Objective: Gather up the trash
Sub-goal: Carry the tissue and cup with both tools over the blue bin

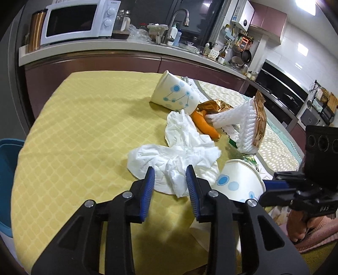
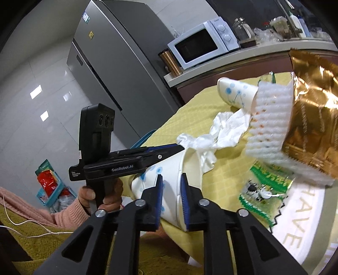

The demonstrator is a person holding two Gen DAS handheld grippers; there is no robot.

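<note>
Straddling the crumpled white tissue, the left gripper has its blue pads either side of a bunched fold with a gap showing, so it reads as released, not yet pinching. Just right of it, the near paper cup lies on its side on the yellow tablecloth, mouth facing the clutter. The right gripper brackets that cup's rim wall, one pad outside and one inside; whether the pads actually press the paper I cannot tell. My guess is the cup is held tipped so the tissue can be fed into it, which would bundle two pieces of trash into one.

Farther on sit an orange peel, white foam fruit netting leaning against a gold foil bag, a green snack wrapper with print too blurred to read, and a second paper cup on its side.

At the near left edge a blue bin peeks past the table, probably where all this goes.

Readable writing: "GenRobot.AI" on the left tool's body in the right wrist view, and "HAVE" on the white mat. The microwave on the far counter has a brand mark too small to make out.
</note>
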